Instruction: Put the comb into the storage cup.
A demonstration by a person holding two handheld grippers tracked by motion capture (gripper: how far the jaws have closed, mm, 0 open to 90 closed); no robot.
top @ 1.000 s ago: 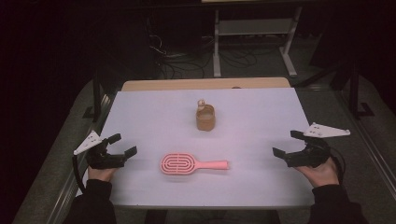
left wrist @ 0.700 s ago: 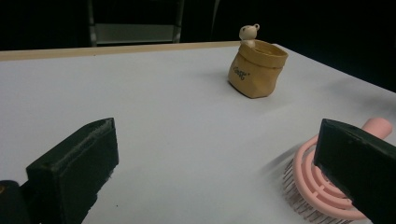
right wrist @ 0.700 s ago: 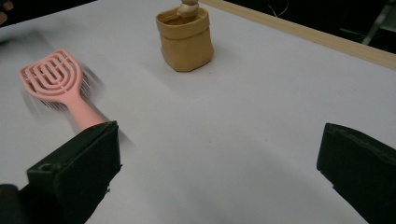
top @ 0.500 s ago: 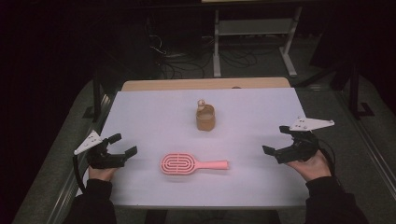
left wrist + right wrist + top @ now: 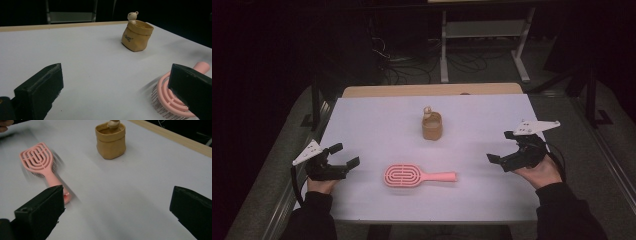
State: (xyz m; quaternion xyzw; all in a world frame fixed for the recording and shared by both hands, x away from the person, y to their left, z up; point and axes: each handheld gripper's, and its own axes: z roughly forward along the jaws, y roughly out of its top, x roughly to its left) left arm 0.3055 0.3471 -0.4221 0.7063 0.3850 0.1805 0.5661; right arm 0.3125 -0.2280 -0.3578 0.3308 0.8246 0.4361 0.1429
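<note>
High view, hairbrush: a pink hairbrush [image 5: 418, 176] lies flat on the white table [image 5: 377, 120], near its 6 o'clock edge; head toward 9 o'clock, handle toward 3 o'clock
Left gripper: the left gripper [image 5: 345, 156] sits at the brush's 9 o'clock, apart from it; jaws spread wide, nothing between them
Right gripper: the right gripper [image 5: 500, 147] hangs at the brush's 3 o'clock, a little toward 2, off the handle tip; jaws wide apart and empty
Left gripper view: the brush head [image 5: 172, 100], bristles down, lies just behind the jaw at 4 o'clock; whether they touch I cannot tell
Right gripper view: the brush runs from 10 o'clock down to the jaw at 8 o'clock, its handle end just beside that jaw
Pouch: a tan pouch [image 5: 432, 126] with a small bear figure [image 5: 427, 112] on its rim stands at the brush's 12 o'clock, well apart from both grippers
</note>
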